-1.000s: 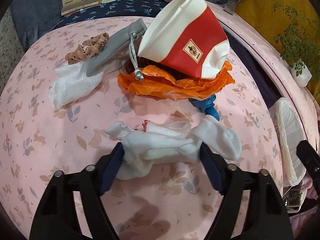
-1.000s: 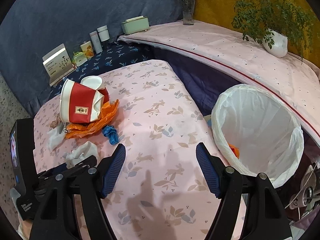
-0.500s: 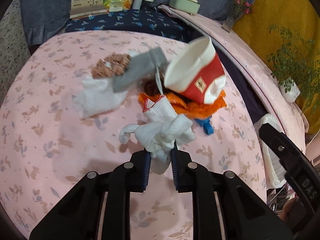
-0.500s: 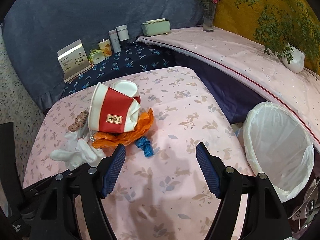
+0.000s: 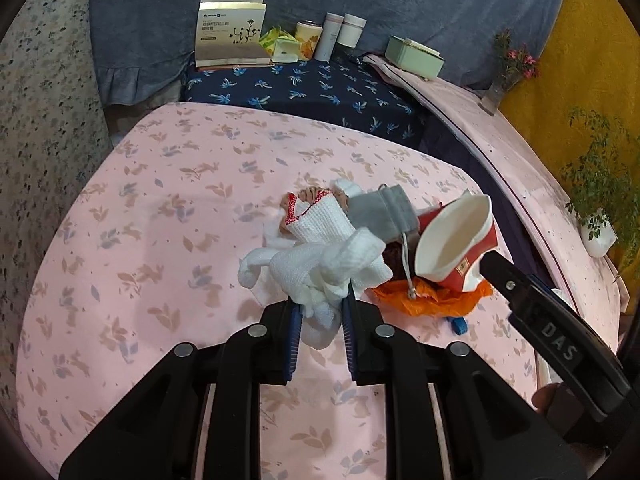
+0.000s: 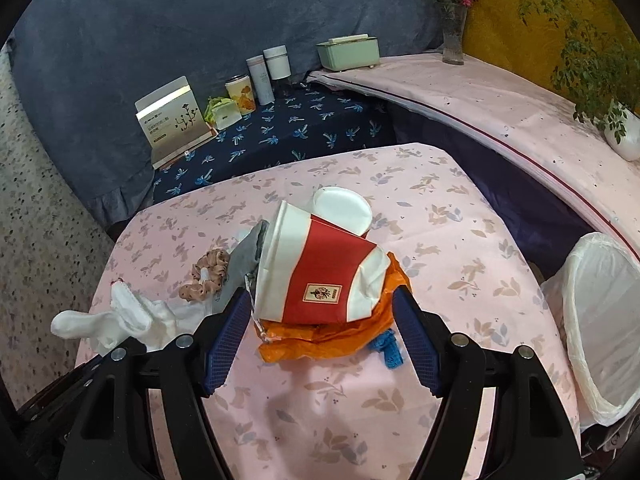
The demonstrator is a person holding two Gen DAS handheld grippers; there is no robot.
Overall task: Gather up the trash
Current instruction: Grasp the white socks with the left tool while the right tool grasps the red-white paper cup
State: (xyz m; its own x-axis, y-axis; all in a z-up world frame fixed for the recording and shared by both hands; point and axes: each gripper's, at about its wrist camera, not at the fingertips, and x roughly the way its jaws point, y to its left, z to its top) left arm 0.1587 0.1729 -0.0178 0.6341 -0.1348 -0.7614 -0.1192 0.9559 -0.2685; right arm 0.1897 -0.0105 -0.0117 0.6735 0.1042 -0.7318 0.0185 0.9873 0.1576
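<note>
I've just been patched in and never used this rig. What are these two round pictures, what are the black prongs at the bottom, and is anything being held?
Each picture comes from a fisheye camera on a hand-held gripper, looking along its two jaws. In the left view, the left gripper is shut on a white knitted glove. In the right view, the right gripper is open, its jaws either side of a tipped red-and-white paper cup lying on an orange plastic bag. A pink scrunchie and grey pouch lie beside it on the pink tablecloth. The lined trash bin stands at the right.

Black jaws, blue pads, silver screws
</note>
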